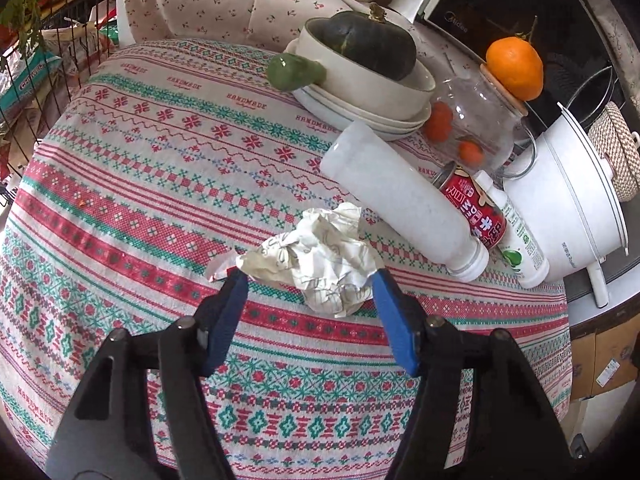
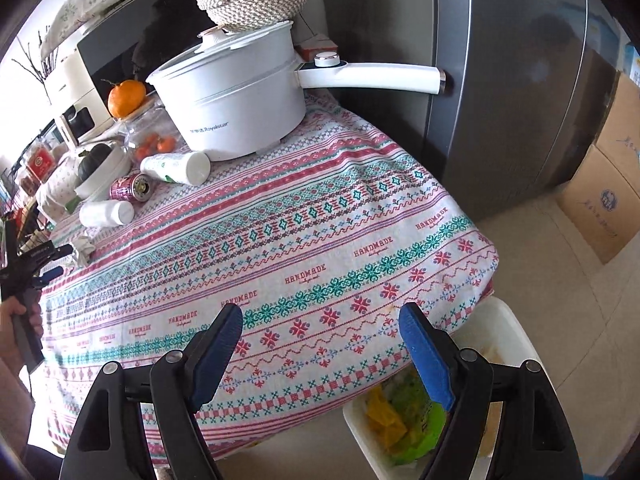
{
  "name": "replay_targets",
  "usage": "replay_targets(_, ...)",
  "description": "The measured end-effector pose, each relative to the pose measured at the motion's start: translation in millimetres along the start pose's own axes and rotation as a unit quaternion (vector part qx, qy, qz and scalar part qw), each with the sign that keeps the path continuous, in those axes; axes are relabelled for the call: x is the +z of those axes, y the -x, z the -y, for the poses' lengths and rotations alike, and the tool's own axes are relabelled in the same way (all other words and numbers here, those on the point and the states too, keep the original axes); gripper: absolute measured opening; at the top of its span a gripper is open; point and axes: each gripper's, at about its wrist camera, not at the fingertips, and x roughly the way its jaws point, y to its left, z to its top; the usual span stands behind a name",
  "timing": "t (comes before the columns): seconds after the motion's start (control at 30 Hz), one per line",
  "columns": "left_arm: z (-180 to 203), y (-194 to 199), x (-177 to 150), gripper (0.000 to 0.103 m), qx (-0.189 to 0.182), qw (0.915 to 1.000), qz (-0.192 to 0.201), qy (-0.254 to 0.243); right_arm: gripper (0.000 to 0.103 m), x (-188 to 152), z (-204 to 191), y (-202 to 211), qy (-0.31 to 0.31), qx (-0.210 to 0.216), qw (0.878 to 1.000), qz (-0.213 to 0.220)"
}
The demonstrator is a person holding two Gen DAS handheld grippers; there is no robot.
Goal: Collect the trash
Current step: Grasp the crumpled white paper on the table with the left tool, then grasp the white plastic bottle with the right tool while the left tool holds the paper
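Observation:
A crumpled white paper ball point(image 1: 320, 256) lies on the patterned tablecloth point(image 1: 160, 160). My left gripper point(image 1: 310, 276) is open, angled down over it, with a blue pad tip at each side of the paper; no squeeze shows. Beside it lie a white bottle point(image 1: 400, 200), a red can point(image 1: 472, 208) and a small white tube point(image 1: 520, 240). In the right wrist view my right gripper point(image 2: 320, 312) stands open and empty over the table's near edge, just left of a white bin point(image 2: 500, 320) that holds yellow and green wrappers point(image 2: 400, 424). The left gripper point(image 2: 60, 262) shows at far left.
A white electric pot point(image 2: 232, 100) with a long handle, a glass jar of tangerines point(image 1: 476, 128) and stacked bowls with a dark squash point(image 1: 368, 48) crowd the table's back. A grey fridge point(image 2: 500, 80) and cardboard boxes point(image 2: 600, 208) stand beyond. A hand point(image 2: 16, 320) holds the left gripper.

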Motion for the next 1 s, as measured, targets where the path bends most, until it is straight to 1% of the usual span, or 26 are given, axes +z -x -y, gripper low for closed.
replay_targets(0.07,-1,-7,1,0.060,-0.013,0.9997,-0.007,0.018,0.082,-1,-1,-3,-0.003,0.000,1.000,-0.004)
replay_targets(0.13,-1,-14,2,0.047,-0.012,0.9995,-0.015,0.023,0.082,-3,-1,-5,-0.011,0.002,1.000,-0.008)
replay_targets(0.17,-1,-17,2,0.036,-0.013,0.9994,-0.019,0.026,0.082,-5,-1,-7,-0.014,0.004,1.000,-0.011)
replay_targets(0.2,-1,-19,2,0.029,-0.016,0.9992,-0.023,0.029,0.082,-7,-2,-8,-0.015,0.004,1.000,-0.014)
replay_targets(0.23,-2,-20,3,0.026,-0.022,0.9989,-0.025,0.032,0.082,-9,-3,-10,-0.013,0.003,1.000,-0.017)
replay_targets(0.27,-1,-20,3,0.018,-0.024,0.9990,-0.023,0.031,0.082,-11,-5,-11,-0.009,0.001,1.000,-0.018)
replay_targets(0.3,0,-19,3,0.007,-0.020,0.9993,-0.021,0.023,0.082,-12,-8,-12,-0.005,-0.001,1.000,-0.017)
replay_targets(0.4,-2,-11,4,0.002,-0.020,0.9997,-0.015,0.003,0.082,-16,-20,-16,0.014,-0.006,1.000,-0.016)
replay_targets(0.5,-16,6,7,0.001,-0.033,0.9994,-0.007,0.004,0.082,-18,-37,-20,0.029,-0.003,0.999,-0.014)
replay_targets(0.6,-24,25,5,0.001,-0.007,0.9996,0.000,-0.028,0.082,-13,-64,-24,0.054,0.018,0.998,-0.003)
replay_targets(0.67,-31,36,2,0.001,-0.006,0.9989,-0.001,-0.047,0.082,-6,-88,-30,0.077,0.031,0.996,0.011)
replay_targets(0.8,-52,62,-1,0.001,-0.012,0.9987,0.005,-0.050,0.082,15,-147,-54,0.119,0.074,0.990,0.013)
replay_targets(0.93,-59,84,6,0.001,-0.026,0.9981,0.022,-0.051,0.082,38,-212,-74,0.172,0.119,0.978,0.028)
replay_targets(1.0,-53,90,4,0.001,-0.024,0.9968,0.030,-0.070,0.082,47,-241,-84,0.199,0.136,0.970,0.032)
